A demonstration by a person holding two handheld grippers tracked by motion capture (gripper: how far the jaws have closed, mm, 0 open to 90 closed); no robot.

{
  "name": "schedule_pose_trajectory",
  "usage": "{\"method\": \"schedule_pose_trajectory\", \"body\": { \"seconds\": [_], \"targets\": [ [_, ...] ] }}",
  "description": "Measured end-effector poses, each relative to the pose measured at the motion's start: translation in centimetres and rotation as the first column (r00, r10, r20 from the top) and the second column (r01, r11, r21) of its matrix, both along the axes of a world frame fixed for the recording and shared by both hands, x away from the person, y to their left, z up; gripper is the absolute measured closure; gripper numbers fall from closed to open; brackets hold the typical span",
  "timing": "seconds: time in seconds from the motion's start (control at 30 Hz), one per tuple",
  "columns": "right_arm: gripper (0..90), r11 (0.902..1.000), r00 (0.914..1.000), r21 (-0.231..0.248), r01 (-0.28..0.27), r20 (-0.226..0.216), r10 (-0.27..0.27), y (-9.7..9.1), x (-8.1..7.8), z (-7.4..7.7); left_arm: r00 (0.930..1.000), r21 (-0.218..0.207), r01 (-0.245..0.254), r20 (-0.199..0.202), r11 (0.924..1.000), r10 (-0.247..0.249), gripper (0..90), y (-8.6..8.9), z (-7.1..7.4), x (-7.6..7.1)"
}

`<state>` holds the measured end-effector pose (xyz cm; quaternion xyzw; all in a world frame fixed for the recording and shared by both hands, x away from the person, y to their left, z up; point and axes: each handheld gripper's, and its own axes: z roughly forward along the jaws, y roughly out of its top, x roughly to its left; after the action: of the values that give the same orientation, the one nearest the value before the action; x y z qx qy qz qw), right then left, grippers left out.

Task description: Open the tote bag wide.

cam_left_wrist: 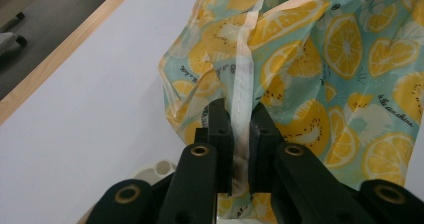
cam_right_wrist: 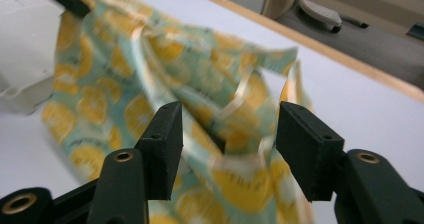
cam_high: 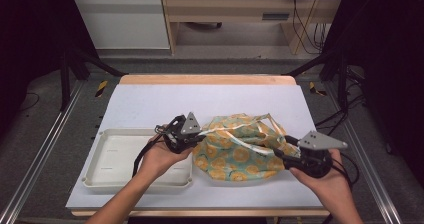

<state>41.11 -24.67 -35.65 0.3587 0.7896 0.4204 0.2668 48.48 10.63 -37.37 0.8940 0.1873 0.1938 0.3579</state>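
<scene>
A soft bag [cam_high: 235,151] printed with yellow lemon slices on pale teal lies crumpled on the white table top, right of centre. Its pale see-through strip [cam_left_wrist: 245,59] runs up from between the jaws of my left gripper [cam_left_wrist: 241,121], which is shut on it at the bag's left edge [cam_high: 197,134]. My right gripper [cam_high: 280,146] is at the bag's right side. In the right gripper view its jaws stand apart [cam_right_wrist: 227,144] with the bag's fabric [cam_right_wrist: 150,74] loose between and beyond them, and the pads press on nothing.
A shallow white tray [cam_high: 95,159] sits on the table left of the bag, under my left hand; its corner [cam_left_wrist: 157,169] is below the left gripper. The wooden far edge of the table [cam_high: 205,79] and a floor with cables lie beyond.
</scene>
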Motion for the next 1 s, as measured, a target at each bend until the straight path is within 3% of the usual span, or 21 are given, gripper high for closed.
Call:
{"method": "schedule_pose_trajectory", "body": {
  "seconds": [0.03, 0.13, 0.17, 0.27, 0.33, 0.4, 0.47, 0.57, 0.67, 0.73, 0.83, 0.87, 0.9, 1.0],
  "targets": [
    [43.9, 1.0000, 1.0000, 0.000, 0.000, 0.000, 0.000, 0.0, 0.0, 0.0, 1.0000, 0.000, 0.000, 0.000, 1.0000, 0.000, 83.6, 0.0, 0.0, 0.0],
    [40.9, 0.9998, 0.9999, -0.015, 0.011, 0.011, -0.011, 0.4, 2.1, 1.2, 1.0000, -0.007, 0.005, -0.002, 1.0000, -0.005, 83.6, 0.0, -0.1, 0.0],
    [39.8, 0.9990, 0.9999, -0.043, 0.013, -0.006, -0.013, 0.8, 3.7, 1.3, 1.0000, -0.006, 0.008, -0.003, 1.0000, -0.008, 83.6, 0.0, -0.1, 0.1],
    [38.4, 0.9946, 0.9967, -0.097, 0.037, -0.069, -0.044, 1.2, 6.5, 0.7, 0.9999, -0.012, 0.011, -0.003, 0.9999, -0.011, 83.6, 0.0, 0.1, 0.2],
    [38.2, 0.9923, 0.9950, -0.117, 0.042, -0.085, -0.052, 1.3, 7.3, 0.3, 0.9999, -0.013, 0.014, -0.002, 0.9998, -0.014, 83.6, -0.1, 0.2, 0.2],
    [39.0, 0.9858, 0.9855, -0.151, 0.075, -0.140, -0.096, 1.5, 9.7, -1.0, 0.9997, -0.012, 0.025, -0.001, 0.9996, -0.025, 83.6, -0.2, 0.4, 0.1],
    [43.0, 0.9816, 0.9801, -0.173, 0.082, -0.165, -0.111, 1.7, 10.8, -1.8, 0.9995, -0.007, 0.031, -0.002, 0.9995, -0.031, 83.6, -0.3, 0.4, 0.0],
    [63.3, 0.9785, 0.9758, -0.190, 0.081, -0.185, -0.116, 2.0, 11.6, -2.3, 0.9993, -0.002, 0.036, -0.012, 0.9993, -0.036, 83.5, -0.1, 0.2, 0.0],
    [83.4, 0.9819, 0.9784, -0.171, 0.081, -0.174, -0.111, 2.1, 11.4, -1.9, 0.9993, 0.007, 0.032, -0.020, 0.9995, -0.032, 83.4, 0.0, 0.0, 0.1],
    [85.1, 0.9836, 0.9819, -0.161, 0.082, -0.156, -0.107, 2.2, 11.1, -1.7, 0.9993, 0.012, 0.029, -0.024, 0.9995, -0.029, 83.4, 0.0, -0.1, 0.1],
    [88.4, 0.9930, 0.9927, -0.086, 0.081, -0.082, -0.088, 2.3, 8.8, 0.1, 0.9994, 0.027, 0.024, -0.024, 0.9993, -0.023, 83.2, 0.0, -0.4, 0.3],
    [88.4, 0.9930, 0.9927, -0.086, 0.081, -0.082, -0.088, 2.3, 8.8, 0.1, 0.9995, 0.029, 0.020, -0.023, 0.9994, -0.019, 83.2, 0.0, -0.4, 0.3],
    [89.0, 0.9961, 0.9969, -0.063, 0.062, -0.044, -0.065, 2.2, 7.2, 1.1, 0.9998, 0.050, 0.015, -0.016, 0.9987, -0.014, 83.3, -0.1, -0.5, 0.4],
    [89.4, 0.9993, 0.9993, -0.008, 0.036, 0.001, -0.036, 2.1, 4.3, 2.0, 0.9999, 0.063, 0.006, -0.010, 0.9980, -0.005, 83.2, -0.2, -0.7, 0.6]
  ]
}}
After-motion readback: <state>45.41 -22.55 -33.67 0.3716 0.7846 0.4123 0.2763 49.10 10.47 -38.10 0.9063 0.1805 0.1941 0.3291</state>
